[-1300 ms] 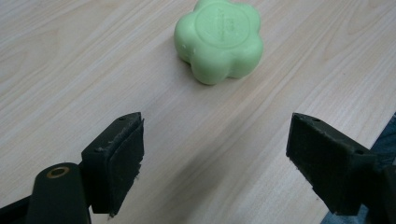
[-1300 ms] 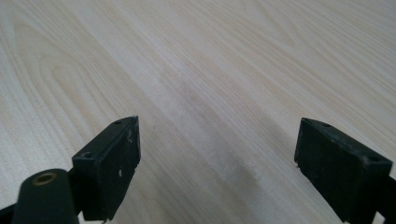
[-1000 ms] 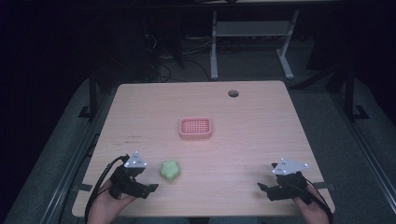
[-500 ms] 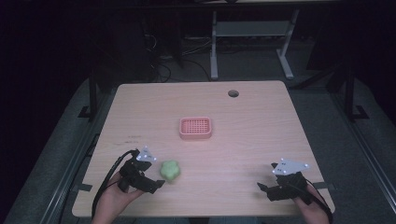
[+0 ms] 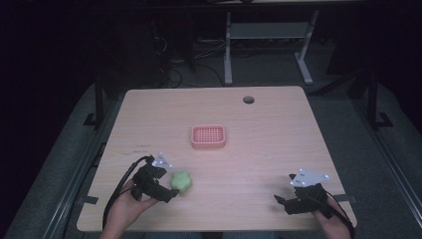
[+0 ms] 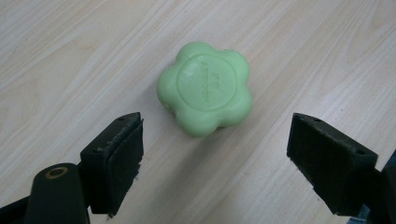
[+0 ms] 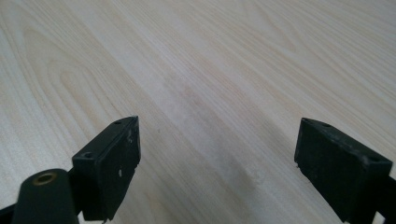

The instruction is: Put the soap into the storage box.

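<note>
A green flower-shaped soap [image 5: 181,181] lies flat on the wooden table [image 5: 268,144] near its front left. In the left gripper view the soap [image 6: 204,87] sits just ahead of the two wide-apart jaws, apart from both. My left gripper [image 5: 169,191] stands open right beside the soap, on its left. A pink slotted soap dish [image 5: 208,136] rests at the table's middle, with nothing in it. My right gripper [image 5: 280,200] hovers open over bare wood near the front right edge, its jaws [image 7: 215,163] holding nothing.
A round cable hole [image 5: 248,99] sits near the table's far edge. Beyond the table stand white frame legs [image 5: 228,55] and cables on a dark floor. Grey carpeted floor runs along both sides of the table.
My left gripper has moved right and forward toward the green soap, ending with its open jaws just short of it. The right gripper has stayed put.
</note>
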### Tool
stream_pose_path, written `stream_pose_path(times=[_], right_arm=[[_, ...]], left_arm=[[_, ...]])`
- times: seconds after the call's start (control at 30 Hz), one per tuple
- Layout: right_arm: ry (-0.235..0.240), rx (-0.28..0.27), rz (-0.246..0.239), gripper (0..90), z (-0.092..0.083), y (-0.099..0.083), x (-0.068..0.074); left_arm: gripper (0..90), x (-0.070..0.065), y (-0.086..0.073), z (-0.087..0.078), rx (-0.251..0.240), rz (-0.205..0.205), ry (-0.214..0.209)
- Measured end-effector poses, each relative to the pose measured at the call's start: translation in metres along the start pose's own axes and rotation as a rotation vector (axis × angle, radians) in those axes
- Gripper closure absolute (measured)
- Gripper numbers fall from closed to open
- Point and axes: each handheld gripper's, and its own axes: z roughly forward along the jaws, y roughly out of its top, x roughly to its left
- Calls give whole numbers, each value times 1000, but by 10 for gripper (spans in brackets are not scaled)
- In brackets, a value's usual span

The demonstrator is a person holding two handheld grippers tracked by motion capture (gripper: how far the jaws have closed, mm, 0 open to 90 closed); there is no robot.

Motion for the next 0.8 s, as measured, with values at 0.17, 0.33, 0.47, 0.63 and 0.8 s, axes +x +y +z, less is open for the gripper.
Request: stream_pose_path(times=[0.17, 0.33, 0.47, 0.63, 0.8], right_arm=[[3, 1, 1, 138, 0, 0, 0], [2, -1, 1, 138, 0, 0, 0], [4, -2, -3, 138, 0, 0, 0], [5, -5, -2, 138, -1, 0, 1], [5, -5, -4, 138, -1, 1, 1]], left_arm=[[186, 1, 6, 2, 4, -4, 0], [184, 0, 12, 5, 27, 6, 4], [184, 1, 17, 9, 37, 6, 7], [184, 2, 21, 14, 53, 1, 6], [184, 1, 25, 20, 71, 0, 2]])
